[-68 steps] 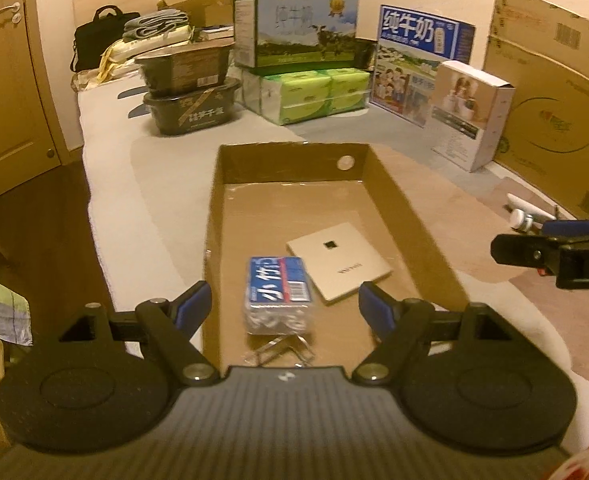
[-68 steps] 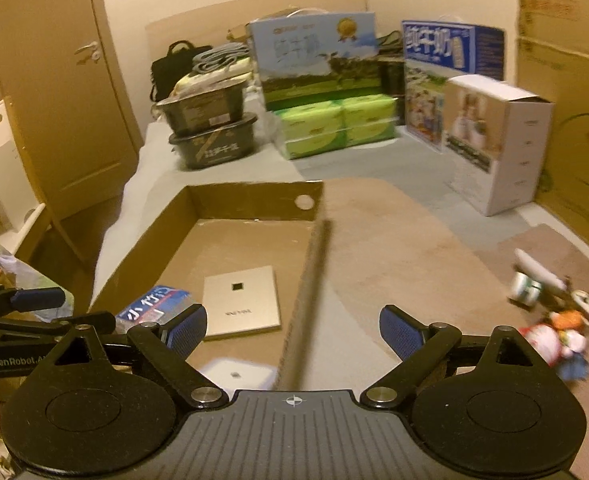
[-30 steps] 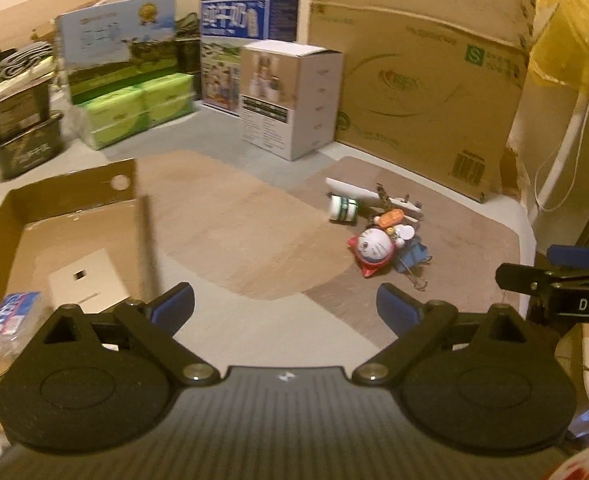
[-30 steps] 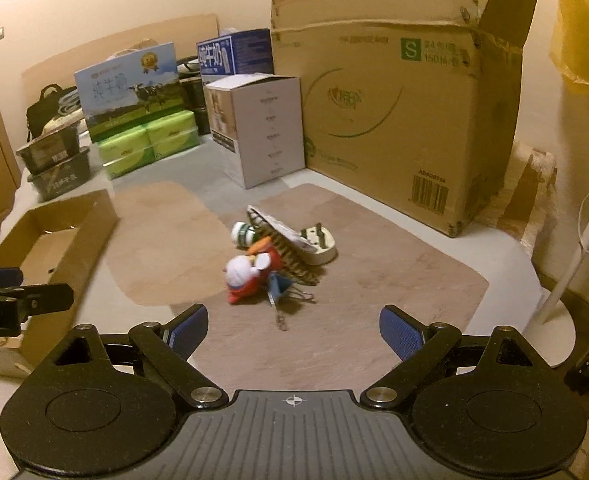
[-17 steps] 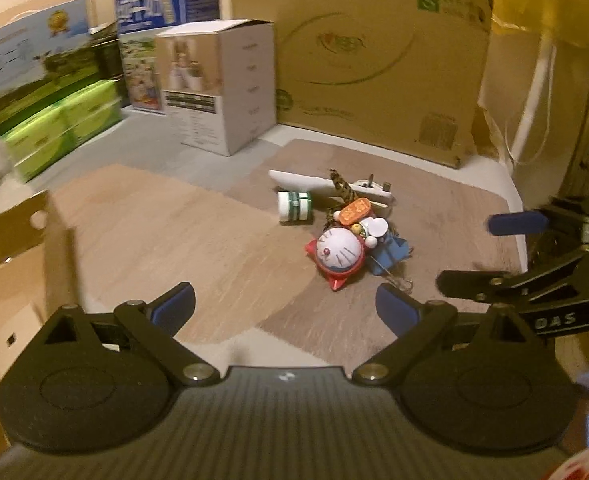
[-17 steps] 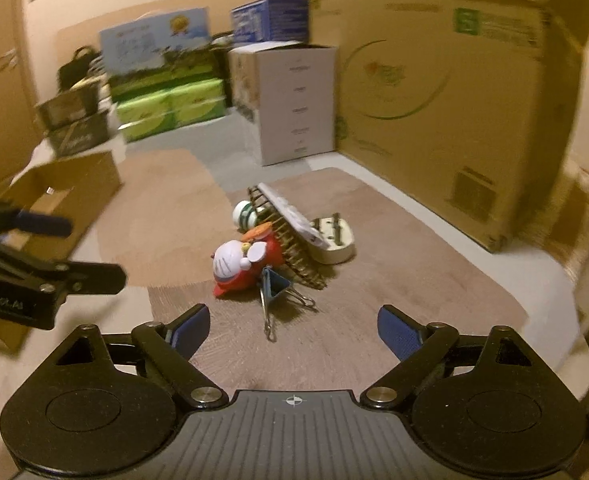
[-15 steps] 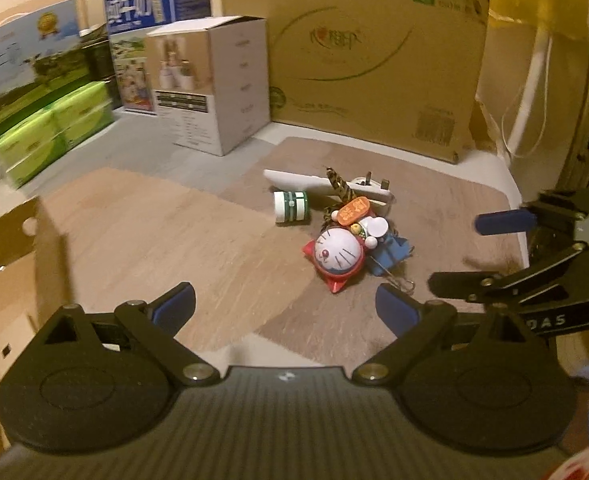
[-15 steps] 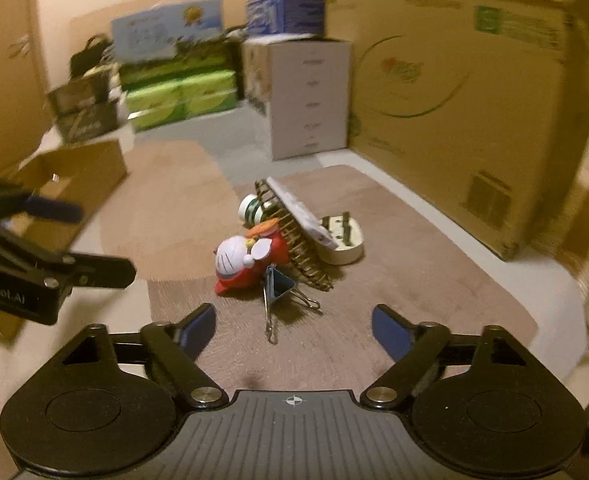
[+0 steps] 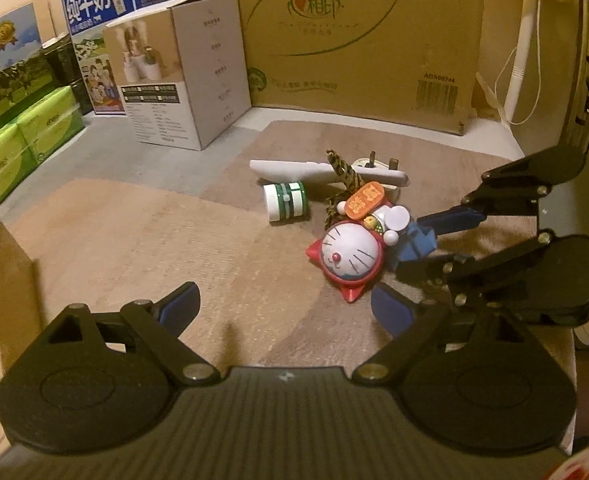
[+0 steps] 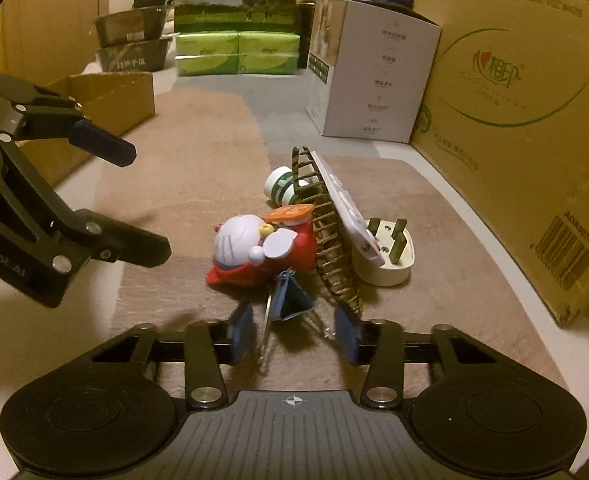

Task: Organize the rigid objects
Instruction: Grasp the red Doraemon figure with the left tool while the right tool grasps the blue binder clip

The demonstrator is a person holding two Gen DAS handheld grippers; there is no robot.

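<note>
A small pile lies on the brown mat: a red and white cat toy (image 10: 254,248), a blue binder clip (image 10: 290,296), a green-banded jar (image 10: 280,188), a woven wicker piece (image 10: 334,248), a white remote (image 10: 346,208) and a white plug (image 10: 390,260). My right gripper (image 10: 294,334) sits low at the clip, its jaws closing. The clip's wire handles reach back between the pads, which do not press on it. My left gripper (image 9: 284,308) stands wide open over bare mat, left of the toy (image 9: 350,256), its jaws easing inward with nothing between them.
An open cardboard tray (image 10: 110,92) stands to the left of the mat. A large cardboard box (image 9: 354,40) and a white carton (image 9: 182,80) wall off the far side. Green tissue packs (image 10: 234,54) and milk boxes stand behind. A white pole (image 9: 522,40) rises at the right.
Both grippers swung away from the cardboard tray and dropped toward the pile. The right jaws went from wide open to narrow around the blue clip. The left jaws stayed wide.
</note>
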